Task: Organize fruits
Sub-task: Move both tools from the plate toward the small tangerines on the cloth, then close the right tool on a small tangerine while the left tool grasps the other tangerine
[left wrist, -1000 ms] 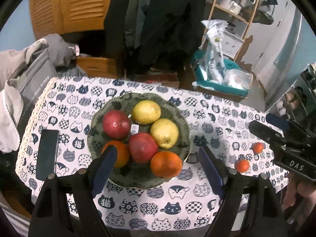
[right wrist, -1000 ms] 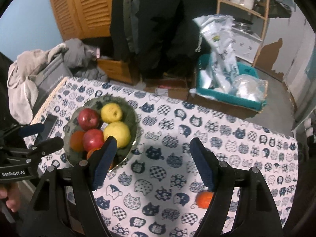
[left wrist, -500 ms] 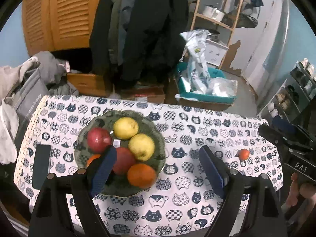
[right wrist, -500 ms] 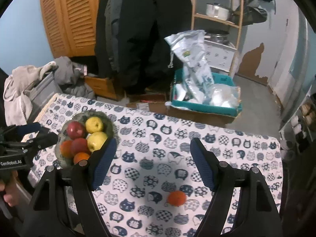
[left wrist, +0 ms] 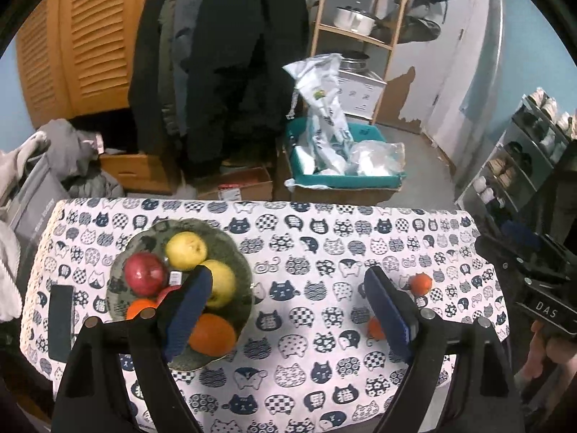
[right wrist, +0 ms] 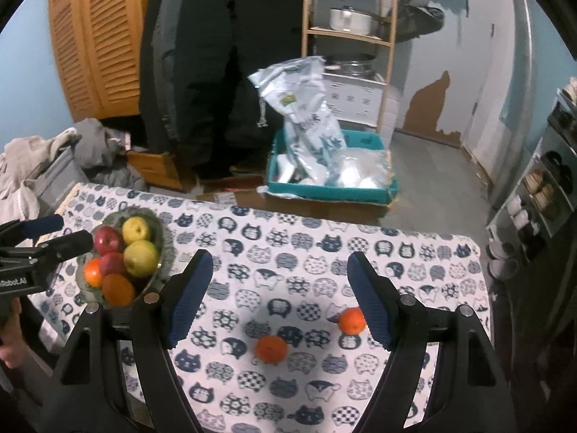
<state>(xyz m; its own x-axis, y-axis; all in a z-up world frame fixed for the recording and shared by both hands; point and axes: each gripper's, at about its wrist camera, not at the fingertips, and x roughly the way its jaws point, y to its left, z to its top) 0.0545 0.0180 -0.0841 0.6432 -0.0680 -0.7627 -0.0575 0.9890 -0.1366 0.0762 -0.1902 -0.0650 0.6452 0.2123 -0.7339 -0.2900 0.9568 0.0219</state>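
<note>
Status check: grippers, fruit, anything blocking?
Left gripper and right gripper open, empty. Two tangerines loose on the table; bowl full. Nothing in the way.

Left claw (left wrist: 285,310) gapes empty above the tablecloth (left wrist: 306,245), fruit plate (left wrist: 144,249) beside it.

White tablecloth (right wrist: 288,245) (navy cat print), green plate (right wrist: 160,252), orange tangerines (right wrist: 271,349).

The table (right wrist: 414,252) is covered by a white cloth (right wrist: 288,252) printed with cat faces. Resting directly on the cloth: a green bowl (right wrist: 162,238) of fruit at the left, a dark flat phone-like object (left wrist: 61,317) beside the bowl, and two small oranges (right wrist: 272,349) (right wrist: 352,320) lying loose at the right, well apart from the bowl.
</note>
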